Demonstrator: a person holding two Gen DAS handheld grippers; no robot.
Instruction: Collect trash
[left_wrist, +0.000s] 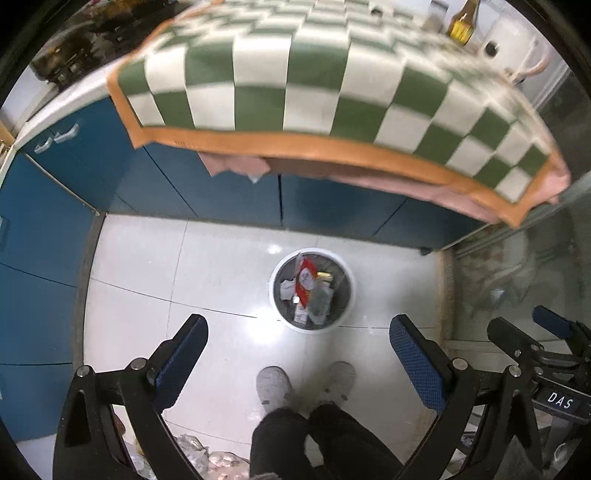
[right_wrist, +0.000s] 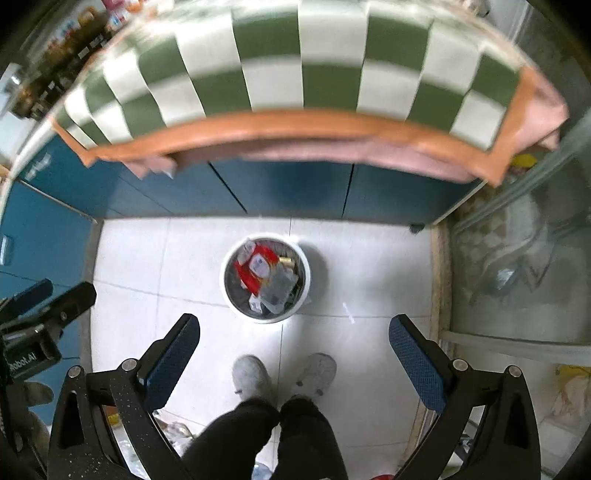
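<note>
A round white-rimmed trash bin (left_wrist: 275, 291) stands on the pale tiled floor, holding a red wrapper (left_wrist: 307, 275), clear plastic and paper scraps. It also shows in the right wrist view (right_wrist: 226, 284), with the red wrapper (right_wrist: 255, 264). My left gripper (left_wrist: 297, 350) is open and empty, high above the floor, pointing down near the bin. My right gripper (right_wrist: 293, 349) is open and empty, also high above the floor. The right gripper shows at the right edge of the left wrist view (left_wrist: 532, 332); the left gripper shows at the left edge of the right wrist view (right_wrist: 48, 299).
A counter with a green-and-white checked cloth (left_wrist: 314, 74) edged in orange overhangs blue cabinets (left_wrist: 221, 192). The person's grey shoes (left_wrist: 273, 387) and dark trousers stand just before the bin. A glass door (left_wrist: 535, 266) is on the right. A bottle (left_wrist: 463, 20) stands on the counter.
</note>
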